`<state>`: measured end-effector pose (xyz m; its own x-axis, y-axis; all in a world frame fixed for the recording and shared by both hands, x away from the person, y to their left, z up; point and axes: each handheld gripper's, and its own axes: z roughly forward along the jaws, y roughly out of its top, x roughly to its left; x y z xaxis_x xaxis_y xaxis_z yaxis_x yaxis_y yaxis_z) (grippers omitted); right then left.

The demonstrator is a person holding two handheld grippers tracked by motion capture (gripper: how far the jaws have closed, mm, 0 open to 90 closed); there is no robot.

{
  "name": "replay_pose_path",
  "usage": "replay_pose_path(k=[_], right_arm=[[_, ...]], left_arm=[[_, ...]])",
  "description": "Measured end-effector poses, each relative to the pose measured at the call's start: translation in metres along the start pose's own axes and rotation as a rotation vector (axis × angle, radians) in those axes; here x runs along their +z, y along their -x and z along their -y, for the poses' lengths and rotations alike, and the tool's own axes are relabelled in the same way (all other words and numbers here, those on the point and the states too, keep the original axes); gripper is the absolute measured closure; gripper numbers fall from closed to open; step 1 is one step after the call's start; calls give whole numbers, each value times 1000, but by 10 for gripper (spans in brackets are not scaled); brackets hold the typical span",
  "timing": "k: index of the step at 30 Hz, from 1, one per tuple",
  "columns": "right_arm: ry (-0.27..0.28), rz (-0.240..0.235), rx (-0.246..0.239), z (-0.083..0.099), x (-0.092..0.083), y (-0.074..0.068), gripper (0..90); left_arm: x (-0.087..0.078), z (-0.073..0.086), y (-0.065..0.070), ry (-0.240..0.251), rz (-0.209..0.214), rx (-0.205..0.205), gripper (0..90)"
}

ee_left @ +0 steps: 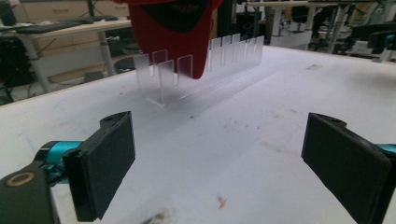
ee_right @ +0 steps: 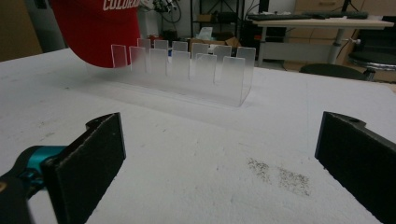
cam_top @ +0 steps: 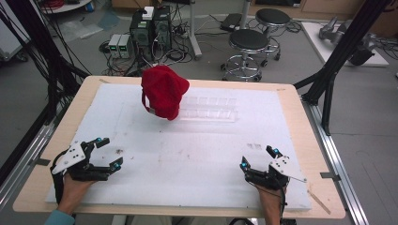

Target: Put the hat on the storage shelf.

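A red cap (cam_top: pixel 163 91) sits on the left end of a clear plastic rack (cam_top: pixel 211 108) with several upright dividers, at the back middle of the white board. In the left gripper view the red cap (ee_left: pixel 175 32) covers the rack (ee_left: pixel 205 65) at its near end. White lettering shows on the cap (ee_right: pixel 100 28) in the right gripper view, behind the rack (ee_right: pixel 187 70). My left gripper (cam_top: pixel 109 152) rests open at the front left, nothing between its jaws. At the front right my right gripper (cam_top: pixel 259 158) is open too, also holding nothing.
The white foam board (cam_top: pixel 197 154) lies on a wooden table (cam_top: pixel 44 154). Dark crumbs (ee_right: pixel 280 175) speckle the board near my right gripper. Beyond the table stand two stools (cam_top: pixel 248 47), computer towers (cam_top: pixel 150 26) and tangled cables on the floor.
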<state>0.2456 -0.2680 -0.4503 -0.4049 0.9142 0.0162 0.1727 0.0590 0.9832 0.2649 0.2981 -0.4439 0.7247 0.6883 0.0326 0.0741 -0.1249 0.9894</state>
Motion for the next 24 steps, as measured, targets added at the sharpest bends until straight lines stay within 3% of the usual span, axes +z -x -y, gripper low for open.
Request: replay_pose_path(k=[2, 4, 12, 18, 24], right_arm=[[2, -1, -2, 0, 0, 0, 6], [4, -2, -4, 0, 0, 0, 5], [9, 1, -8, 0, -1, -2, 6], [14, -1, -24, 1, -1, -3, 6], [20, 0, -27, 1, -2, -3, 6]], left_arm=[[-3, 6, -1, 9, -9, -11, 101], [-7, 7, -1, 48, -23, -17, 101], [-8, 9, -1, 49, -52, -24, 102], [-11, 10, 2, 87, -73, -6, 104], [-12, 11, 1, 97, -78, -15, 104]])
